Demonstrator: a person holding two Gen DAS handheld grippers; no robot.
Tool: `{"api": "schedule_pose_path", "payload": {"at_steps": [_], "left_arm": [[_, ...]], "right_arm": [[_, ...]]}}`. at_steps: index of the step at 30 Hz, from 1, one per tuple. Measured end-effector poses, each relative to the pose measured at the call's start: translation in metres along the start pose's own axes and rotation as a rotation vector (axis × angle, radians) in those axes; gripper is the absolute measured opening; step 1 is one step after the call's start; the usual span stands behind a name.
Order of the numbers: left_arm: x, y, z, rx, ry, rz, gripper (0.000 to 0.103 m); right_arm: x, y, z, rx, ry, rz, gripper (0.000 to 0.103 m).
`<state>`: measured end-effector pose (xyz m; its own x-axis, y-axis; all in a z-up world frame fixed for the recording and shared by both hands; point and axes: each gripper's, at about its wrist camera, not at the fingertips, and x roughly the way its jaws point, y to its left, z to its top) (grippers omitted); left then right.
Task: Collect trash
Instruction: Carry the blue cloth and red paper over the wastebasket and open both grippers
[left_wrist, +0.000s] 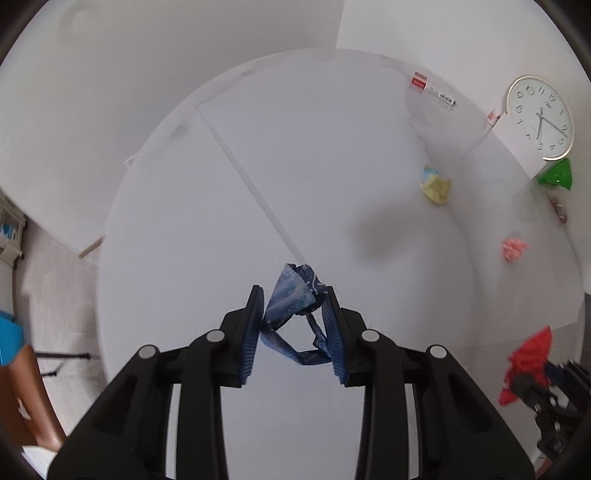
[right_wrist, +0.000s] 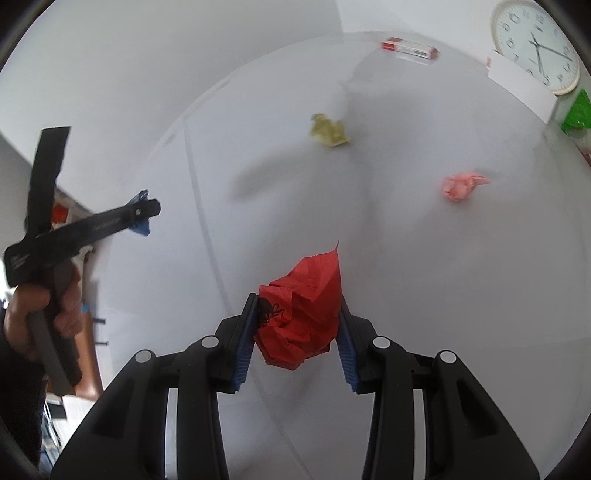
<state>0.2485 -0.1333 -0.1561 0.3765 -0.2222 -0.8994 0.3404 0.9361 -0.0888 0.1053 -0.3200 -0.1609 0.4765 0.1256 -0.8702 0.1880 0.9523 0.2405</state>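
My left gripper (left_wrist: 293, 293) is shut on a crumpled blue wrapper (left_wrist: 291, 299) and holds it above the white table (left_wrist: 221, 229). My right gripper (right_wrist: 297, 301) is shut on a crumpled red paper (right_wrist: 303, 314), also above the table. In the right wrist view the left gripper (right_wrist: 144, 214) shows at the left, hand-held, with the blue wrapper (right_wrist: 142, 230) in its tip. In the left wrist view the red paper (left_wrist: 530, 358) shows at the lower right. A yellow crumpled wrapper (left_wrist: 436, 184) (right_wrist: 328, 131) and a pink crumpled paper (left_wrist: 513, 248) (right_wrist: 461, 186) lie on the table.
A wall clock (left_wrist: 540, 116) (right_wrist: 535, 44) leans at the table's far right beside a white box (right_wrist: 521, 79). A green bag (left_wrist: 556, 173) (right_wrist: 576, 110) stands near it. A red-and-white packet (left_wrist: 432, 88) (right_wrist: 410, 48) lies at the back edge. A brown chair (left_wrist: 26, 398) stands left.
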Motion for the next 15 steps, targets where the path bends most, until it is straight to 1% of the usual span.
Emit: {"api": "schedule_pose_path", "payload": {"at_steps": [2,4,6,9,12,15], "left_arm": [[-0.025,0.01,-0.027,-0.032,-0.01,-0.001,0.032],[-0.05,0.022,-0.053,-0.061,-0.024,0.014,0.032],[-0.073,0.033,-0.078,-0.084,-0.037,0.035,0.032],[-0.111,0.059,-0.126,-0.129,-0.054,0.082,0.032],[-0.138,0.086,-0.166,-0.188,-0.051,0.118,0.032],[-0.156,0.114,-0.2,-0.252,-0.045,0.153,0.032]], "right_arm": [[-0.006,0.013,-0.008,-0.029,0.0,0.017,0.04],[-0.012,0.031,-0.02,-0.068,0.003,0.043,0.04],[-0.018,0.052,-0.032,-0.107,0.012,0.077,0.04],[-0.027,0.083,-0.052,-0.168,0.018,0.123,0.04],[-0.034,0.114,-0.07,-0.228,0.032,0.167,0.041],[-0.038,0.148,-0.087,-0.299,0.049,0.207,0.041]]}}
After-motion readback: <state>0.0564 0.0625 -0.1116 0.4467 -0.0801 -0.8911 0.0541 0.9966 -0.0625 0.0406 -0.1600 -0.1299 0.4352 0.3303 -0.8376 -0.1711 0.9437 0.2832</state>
